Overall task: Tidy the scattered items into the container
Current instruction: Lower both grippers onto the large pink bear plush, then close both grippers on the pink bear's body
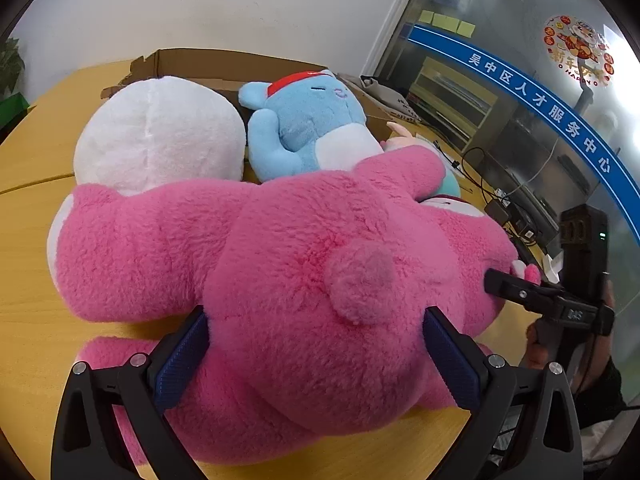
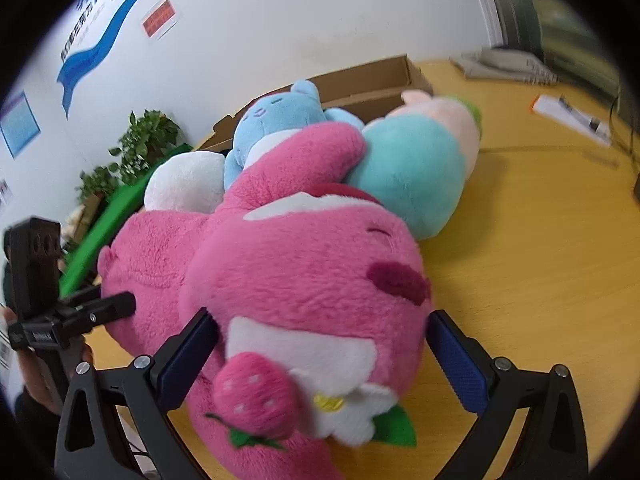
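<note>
Left gripper (image 1: 316, 336) and right gripper (image 2: 324, 340) both clamp pink bear (image 1: 304, 264), on table; box (image 1: 224, 64) at 12 o'clock; blue plush (image 1: 308, 124) inside, others unclear

The right gripper (image 2: 320, 356) spans the head of a pink plush bear (image 2: 304, 276), its blue-padded jaws set on either side of the fur; the left pad seems pressed in, the right just beside it. A strawberry and white flower trim (image 2: 340, 408) sit low on the bear. It lies on the yellow counter (image 2: 540, 248). Behind it lie a teal-and-peach plush (image 2: 416, 168), a blue plush (image 2: 280, 120) and a white plush (image 2: 184, 184), near a cardboard box (image 2: 376, 76). The left gripper (image 2: 116, 304) touches the bear's far side.
</note>
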`<state>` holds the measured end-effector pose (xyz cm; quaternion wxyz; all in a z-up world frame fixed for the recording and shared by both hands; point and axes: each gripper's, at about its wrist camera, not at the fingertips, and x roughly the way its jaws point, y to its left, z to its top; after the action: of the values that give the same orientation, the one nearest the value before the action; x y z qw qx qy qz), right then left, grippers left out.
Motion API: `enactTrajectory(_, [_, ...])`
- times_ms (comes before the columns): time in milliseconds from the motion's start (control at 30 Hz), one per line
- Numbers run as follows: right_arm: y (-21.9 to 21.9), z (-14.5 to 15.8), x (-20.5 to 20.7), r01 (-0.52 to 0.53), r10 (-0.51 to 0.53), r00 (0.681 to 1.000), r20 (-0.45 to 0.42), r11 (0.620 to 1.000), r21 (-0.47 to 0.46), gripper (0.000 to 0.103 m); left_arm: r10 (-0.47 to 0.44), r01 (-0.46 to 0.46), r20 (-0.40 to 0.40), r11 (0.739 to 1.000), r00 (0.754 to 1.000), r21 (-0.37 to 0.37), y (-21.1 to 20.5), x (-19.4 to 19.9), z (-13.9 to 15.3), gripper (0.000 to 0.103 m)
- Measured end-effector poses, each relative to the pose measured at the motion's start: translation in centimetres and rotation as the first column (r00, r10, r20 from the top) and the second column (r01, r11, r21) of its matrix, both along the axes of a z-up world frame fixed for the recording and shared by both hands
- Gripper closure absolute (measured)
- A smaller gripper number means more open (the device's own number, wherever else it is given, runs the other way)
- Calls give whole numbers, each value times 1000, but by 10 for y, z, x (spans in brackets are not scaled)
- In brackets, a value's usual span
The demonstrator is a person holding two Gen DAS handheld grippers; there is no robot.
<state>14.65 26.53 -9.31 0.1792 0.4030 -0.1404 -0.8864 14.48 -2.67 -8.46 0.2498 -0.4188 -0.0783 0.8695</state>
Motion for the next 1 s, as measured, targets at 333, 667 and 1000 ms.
enactTrajectory(333, [-11,2,11,-38,38,995,-91,999,0,34,-46,46,4,998,999,51,-14,7,15,48])
enactTrajectory(667, [1,64,35,-70,63,967,-245,997,-19,37,-101,120,-135,982,986,143,-25,37,85,52])
enactTrajectory(1000, [-5,158,-56,-82,56,889,-455,996,-38,37,-109,139,-354,988,929,62,-20,-62,186,52])
